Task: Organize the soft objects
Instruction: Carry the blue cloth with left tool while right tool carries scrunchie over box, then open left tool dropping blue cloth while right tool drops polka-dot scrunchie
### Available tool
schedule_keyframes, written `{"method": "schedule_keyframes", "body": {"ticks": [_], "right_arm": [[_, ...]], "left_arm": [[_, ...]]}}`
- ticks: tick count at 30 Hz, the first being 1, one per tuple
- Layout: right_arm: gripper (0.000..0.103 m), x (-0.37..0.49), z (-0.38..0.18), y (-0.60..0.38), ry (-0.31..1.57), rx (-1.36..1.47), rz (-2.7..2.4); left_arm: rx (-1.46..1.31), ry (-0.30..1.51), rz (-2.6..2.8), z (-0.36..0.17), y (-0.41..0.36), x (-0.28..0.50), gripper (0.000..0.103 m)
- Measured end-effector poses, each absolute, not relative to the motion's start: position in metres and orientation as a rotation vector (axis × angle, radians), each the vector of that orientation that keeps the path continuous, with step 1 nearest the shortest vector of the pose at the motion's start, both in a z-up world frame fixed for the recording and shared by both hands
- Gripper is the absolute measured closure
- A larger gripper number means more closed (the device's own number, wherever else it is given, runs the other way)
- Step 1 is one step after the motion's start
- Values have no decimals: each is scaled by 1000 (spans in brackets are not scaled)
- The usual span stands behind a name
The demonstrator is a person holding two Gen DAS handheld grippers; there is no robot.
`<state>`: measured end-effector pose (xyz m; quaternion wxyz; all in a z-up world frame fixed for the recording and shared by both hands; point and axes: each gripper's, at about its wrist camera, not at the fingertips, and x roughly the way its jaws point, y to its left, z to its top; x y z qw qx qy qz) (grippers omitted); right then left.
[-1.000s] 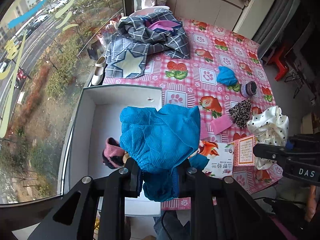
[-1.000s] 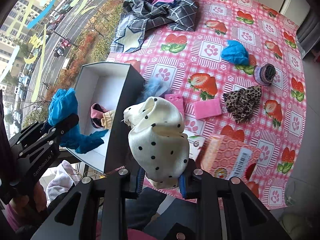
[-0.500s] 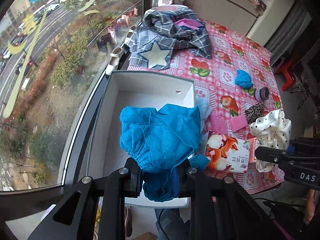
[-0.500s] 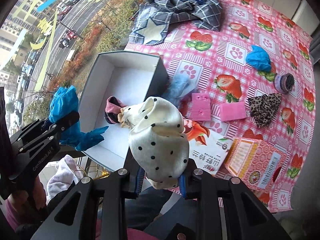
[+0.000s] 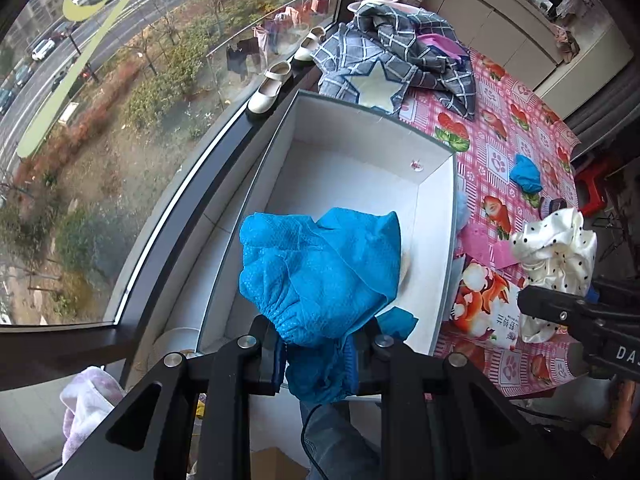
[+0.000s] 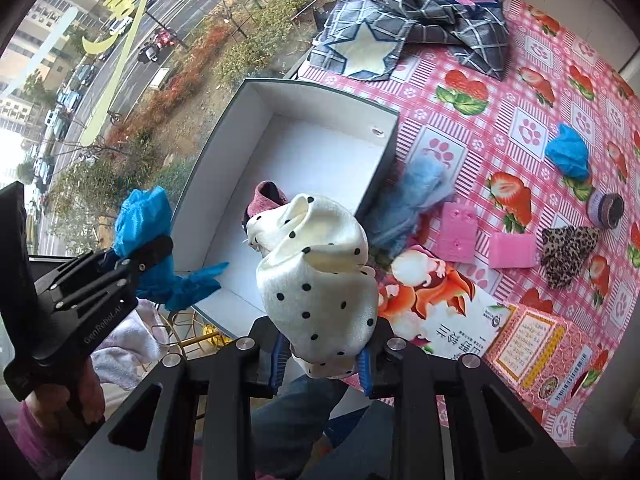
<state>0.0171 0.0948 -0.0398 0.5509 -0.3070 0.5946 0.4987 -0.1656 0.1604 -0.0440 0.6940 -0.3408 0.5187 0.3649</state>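
Blue cloth (image 5: 320, 272) clamped in left gripper (image 5: 320, 354), polka-dot cloth (image 6: 320, 280) in right gripper (image 6: 322, 356), above box (image 6: 320, 96).

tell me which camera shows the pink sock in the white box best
The right wrist view: the pink sock lies partly visible in the white box, behind the polka-dot cloth. In the left wrist view the blue cloth hides it.

Blue cloth (image 5: 320, 272) now farther over white box (image 5: 436, 240), toward window.
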Motion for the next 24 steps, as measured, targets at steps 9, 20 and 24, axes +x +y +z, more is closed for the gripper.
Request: {"method": "schedule_keyframes", "body": {"ticks": [9,20,24], "right_arm": [[74,-2,-58,116,1438,-793,1186],[74,-12,-78,130,1487,-838,1189],[75,-14,-79,134,1488,-851,1195]], "left_arm": [[-807,1214,793,-79,159,-165,78],[-826,1248,779,-95,161,-159,78],[-835,1250,773,-97,162,-158,78]]}}
